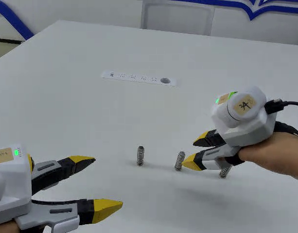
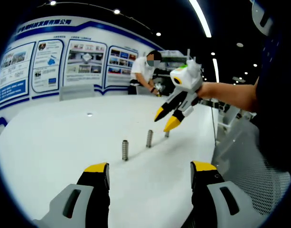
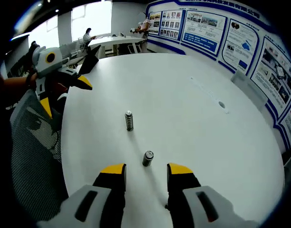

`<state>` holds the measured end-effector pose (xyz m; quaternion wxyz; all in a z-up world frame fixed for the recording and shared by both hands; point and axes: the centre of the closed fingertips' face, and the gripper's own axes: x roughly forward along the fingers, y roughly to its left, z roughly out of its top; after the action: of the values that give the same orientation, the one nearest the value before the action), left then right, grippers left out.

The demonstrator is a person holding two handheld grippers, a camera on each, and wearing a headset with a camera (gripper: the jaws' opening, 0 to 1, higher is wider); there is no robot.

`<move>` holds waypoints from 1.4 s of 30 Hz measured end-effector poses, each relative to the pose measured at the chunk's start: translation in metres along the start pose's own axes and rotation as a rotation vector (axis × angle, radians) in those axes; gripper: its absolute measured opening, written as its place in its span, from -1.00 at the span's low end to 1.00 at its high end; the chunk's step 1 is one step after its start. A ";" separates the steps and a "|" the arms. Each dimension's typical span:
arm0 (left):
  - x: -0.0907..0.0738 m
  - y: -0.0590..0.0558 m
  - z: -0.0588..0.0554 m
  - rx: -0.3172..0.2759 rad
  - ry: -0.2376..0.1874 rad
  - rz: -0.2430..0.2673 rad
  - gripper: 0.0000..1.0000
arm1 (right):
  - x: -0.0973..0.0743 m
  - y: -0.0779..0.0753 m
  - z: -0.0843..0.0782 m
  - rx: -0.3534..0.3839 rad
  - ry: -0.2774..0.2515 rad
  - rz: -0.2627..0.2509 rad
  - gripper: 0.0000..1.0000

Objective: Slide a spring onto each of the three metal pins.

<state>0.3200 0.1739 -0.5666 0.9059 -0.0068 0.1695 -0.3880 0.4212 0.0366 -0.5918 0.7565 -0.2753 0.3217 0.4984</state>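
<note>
Right gripper view: spring [image 3: 147, 158] stands just ahead of right gripper [image 3: 146, 169].

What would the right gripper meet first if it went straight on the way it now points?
The right gripper would probably meet the middle spring, just ahead of its open jaws.

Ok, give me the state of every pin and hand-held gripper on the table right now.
Left hand-held gripper: open, empty.
Right hand-held gripper: open, empty, tips close to the middle pin.
Left pin: upright, spring on it.
Middle pin: standing, spring on it.
Right pin: spring on it, top hidden behind a jaw.
</note>
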 end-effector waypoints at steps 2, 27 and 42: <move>0.001 -0.001 0.000 0.002 0.000 -0.003 0.42 | -0.005 -0.001 -0.005 0.014 -0.012 -0.009 -0.29; 0.004 -0.006 0.003 0.011 0.004 -0.011 0.46 | -0.051 0.017 -0.050 0.148 -0.175 -0.030 -0.17; 0.002 -0.008 0.000 0.005 0.009 -0.012 0.48 | -0.077 0.001 -0.082 0.217 -0.285 -0.091 0.04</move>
<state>0.3162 0.1670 -0.5658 0.9029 -0.0038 0.1723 -0.3938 0.3804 -0.0677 -0.5857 0.8415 -0.1327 0.2503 0.4601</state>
